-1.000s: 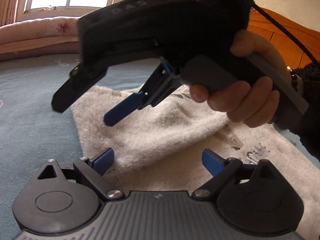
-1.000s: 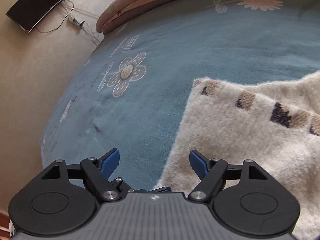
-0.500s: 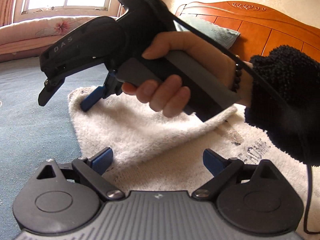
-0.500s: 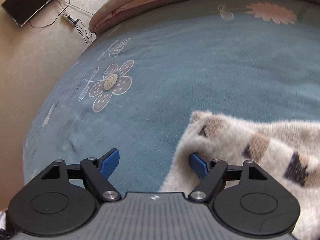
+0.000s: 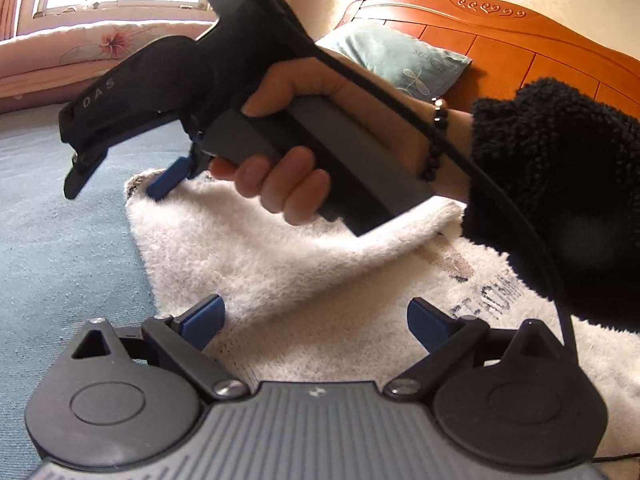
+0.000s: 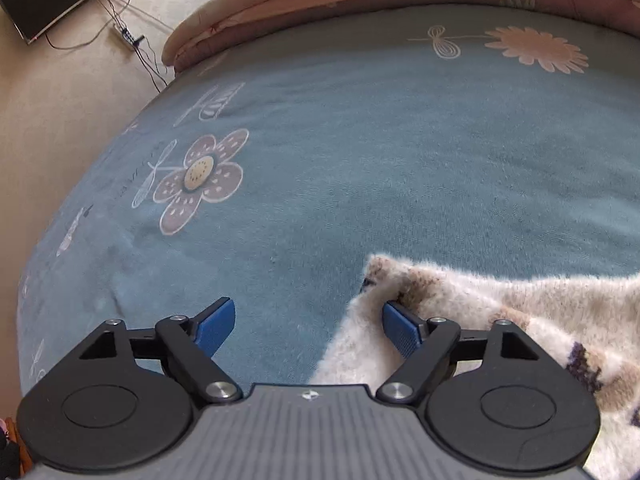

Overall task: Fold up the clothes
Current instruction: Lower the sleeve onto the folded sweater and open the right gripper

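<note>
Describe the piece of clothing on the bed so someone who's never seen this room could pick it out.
Start at the big bed with the blue flower-print bedspread. Lying flat on it is the fluffy cream garment, one flap folded over. It is the only shaggy pale thing there, with brown and dark blocks near its edge and dark lettering.

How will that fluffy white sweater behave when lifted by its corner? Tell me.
The sweater will probably sag and drape, since it already lies creased in a soft fold. Its thick pile suggests the fingers should not slip. It looks light for its bulk.
</note>
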{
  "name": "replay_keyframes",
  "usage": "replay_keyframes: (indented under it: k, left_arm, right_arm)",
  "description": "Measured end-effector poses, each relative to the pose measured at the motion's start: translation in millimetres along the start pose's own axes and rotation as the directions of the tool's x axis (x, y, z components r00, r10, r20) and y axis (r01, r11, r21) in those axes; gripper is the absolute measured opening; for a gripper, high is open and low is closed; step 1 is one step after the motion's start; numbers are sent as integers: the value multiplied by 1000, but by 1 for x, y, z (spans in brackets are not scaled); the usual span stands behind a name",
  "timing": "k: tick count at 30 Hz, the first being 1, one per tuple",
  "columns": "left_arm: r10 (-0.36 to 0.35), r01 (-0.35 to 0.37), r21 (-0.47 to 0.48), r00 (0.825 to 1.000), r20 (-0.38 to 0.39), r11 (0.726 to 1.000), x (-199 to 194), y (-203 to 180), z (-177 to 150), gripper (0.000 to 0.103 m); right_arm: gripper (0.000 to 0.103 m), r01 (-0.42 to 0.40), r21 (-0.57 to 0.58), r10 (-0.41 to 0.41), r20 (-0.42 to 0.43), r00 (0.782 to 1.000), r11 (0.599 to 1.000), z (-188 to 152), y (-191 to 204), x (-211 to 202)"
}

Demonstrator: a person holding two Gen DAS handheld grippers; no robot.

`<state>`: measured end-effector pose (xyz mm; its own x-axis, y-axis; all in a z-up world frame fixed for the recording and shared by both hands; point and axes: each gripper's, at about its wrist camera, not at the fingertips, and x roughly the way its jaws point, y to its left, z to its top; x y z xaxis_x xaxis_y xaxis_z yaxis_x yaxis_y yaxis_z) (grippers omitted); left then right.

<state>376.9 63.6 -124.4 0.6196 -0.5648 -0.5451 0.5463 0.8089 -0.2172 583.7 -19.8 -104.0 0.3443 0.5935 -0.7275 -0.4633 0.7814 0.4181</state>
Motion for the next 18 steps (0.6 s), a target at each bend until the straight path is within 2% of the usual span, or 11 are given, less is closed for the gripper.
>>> replay_keyframes:
  k: [5,8,11,14,18]
  left_arm:
    - [-9,9,-2,1000,9,1000,-1,0,5,97]
    - [-35,36,-22,998,50,999,-5,1,7,97]
    - [-47,49,-49,998,30,998,-2,6,6,97]
    - [-43,43,-28,999,15,999,1,5,5,97]
    - [-58,60,-62,998,38,996,-5,10,8,97]
  right_arm:
    - [85,-13,43,11,39,999,999,10,-2,-6]
    - [85,-20,11,19,68,997,1000,10,3,-15]
    - [85,8,28,-10,52,999,1000,9,-5,-7]
    - [85,11,27,-12,51,999,1000,6,-6,-2]
    - [85,-10,25,7,96,995,1000,4,-5,-37]
